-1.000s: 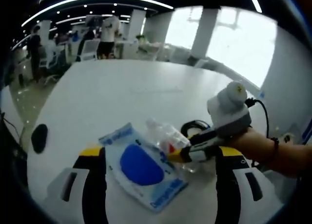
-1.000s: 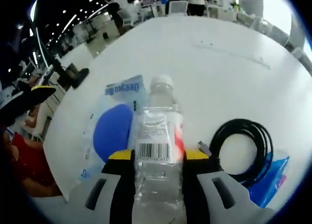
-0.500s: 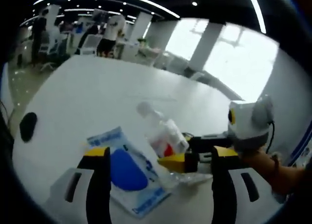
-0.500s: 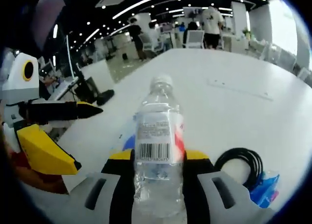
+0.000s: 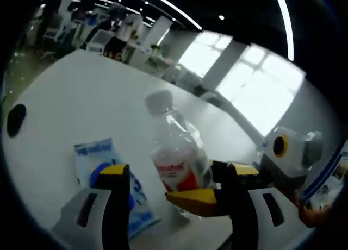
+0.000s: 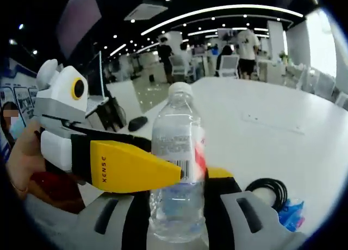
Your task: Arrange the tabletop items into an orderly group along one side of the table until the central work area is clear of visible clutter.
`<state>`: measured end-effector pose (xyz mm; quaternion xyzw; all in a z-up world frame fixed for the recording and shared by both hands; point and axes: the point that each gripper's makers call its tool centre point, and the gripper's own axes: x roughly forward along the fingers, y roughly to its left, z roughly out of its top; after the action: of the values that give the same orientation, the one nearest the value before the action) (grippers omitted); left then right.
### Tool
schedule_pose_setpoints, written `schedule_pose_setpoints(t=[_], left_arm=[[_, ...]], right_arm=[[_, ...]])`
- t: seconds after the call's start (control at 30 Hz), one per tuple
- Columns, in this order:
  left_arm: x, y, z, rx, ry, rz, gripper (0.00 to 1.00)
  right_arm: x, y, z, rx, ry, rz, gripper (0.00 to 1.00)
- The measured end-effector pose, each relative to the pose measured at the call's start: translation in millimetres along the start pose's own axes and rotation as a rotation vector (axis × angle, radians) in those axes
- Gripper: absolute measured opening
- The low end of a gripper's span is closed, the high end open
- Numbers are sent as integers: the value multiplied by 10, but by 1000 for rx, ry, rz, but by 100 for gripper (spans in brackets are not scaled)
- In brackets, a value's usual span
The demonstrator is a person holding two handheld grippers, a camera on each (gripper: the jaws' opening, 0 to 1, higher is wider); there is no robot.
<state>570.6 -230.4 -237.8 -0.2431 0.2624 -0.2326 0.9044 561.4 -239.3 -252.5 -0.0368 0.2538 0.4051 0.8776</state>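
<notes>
The clear water bottle (image 6: 176, 168) is pinched upright between the right gripper (image 6: 176, 176) jaws, cap at twelve o'clock, lifted off the white table (image 6: 272, 136). The left gripper (image 5: 174, 176) is spread, nothing between its jaws, the bottle just ahead. At seven o'clock the left gripper view shows the blue packet (image 5: 111, 179); at four o'clock the right gripper view shows the coiled black cable (image 6: 269, 190).

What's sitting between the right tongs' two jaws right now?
The clear water bottle, upright, with the jaws closed on its lower body in the right gripper view. The left tongs reach across its front.
</notes>
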Motion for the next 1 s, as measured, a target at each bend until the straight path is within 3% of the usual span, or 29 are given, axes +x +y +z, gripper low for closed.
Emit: schedule_pose_setpoints(t=[0.23,0.37,0.57,0.8,1.0], left_arm=[[-61,-66,-37,-33,-8,-17,61],[-115,-104,-25,-38,-20,-33,51],[-173,-214,7,-89,-45,-95,45],[-213,-305,23,-77,-52,-115,42],[-216,-468,56,23,-57,-152,38]], right_arm=[[-104,150,5,-14,-20,23,36],[-152,215,21,-16,-32,40,36],[-214,305,97,-37,-72,68,37],[-286,332,114,-79,-87,75,38],[-370,308,152,-180,-122,60,42]])
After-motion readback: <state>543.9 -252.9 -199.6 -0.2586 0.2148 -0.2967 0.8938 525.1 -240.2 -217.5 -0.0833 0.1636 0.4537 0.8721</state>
